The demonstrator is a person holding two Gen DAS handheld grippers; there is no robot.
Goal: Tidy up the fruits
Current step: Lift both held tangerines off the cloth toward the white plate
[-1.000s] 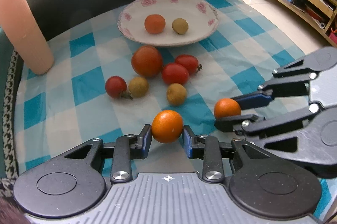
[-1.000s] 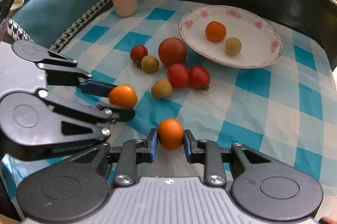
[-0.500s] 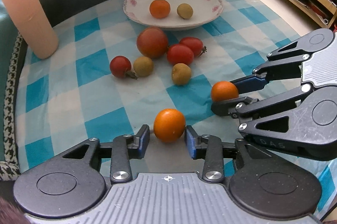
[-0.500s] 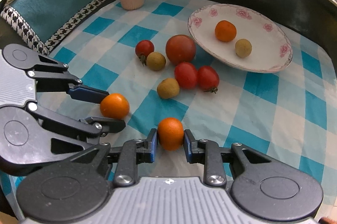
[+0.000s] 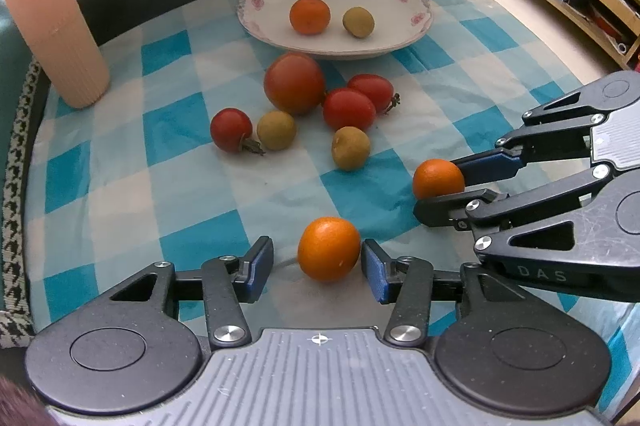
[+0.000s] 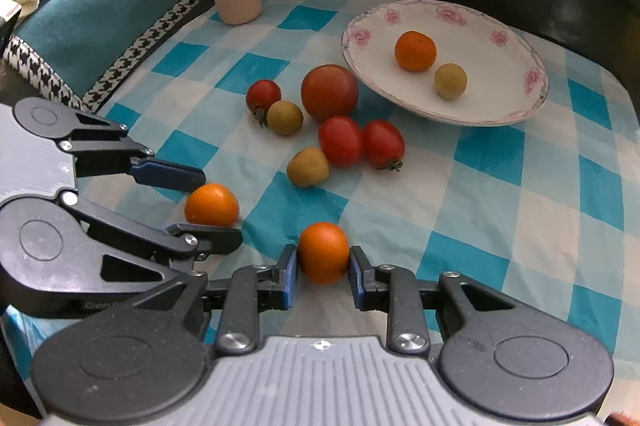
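On the checked cloth (image 5: 120, 193) near its front edge, our left gripper (image 5: 316, 266) stands open around one orange (image 5: 329, 248), pads clear of it. Our right gripper (image 6: 323, 268) is clamped on another orange (image 6: 323, 252). Behind them, a flowered plate (image 6: 496, 113) holds a third orange (image 6: 415, 51).

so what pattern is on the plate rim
Pink flowers on a white plate, clearest in the right wrist view.
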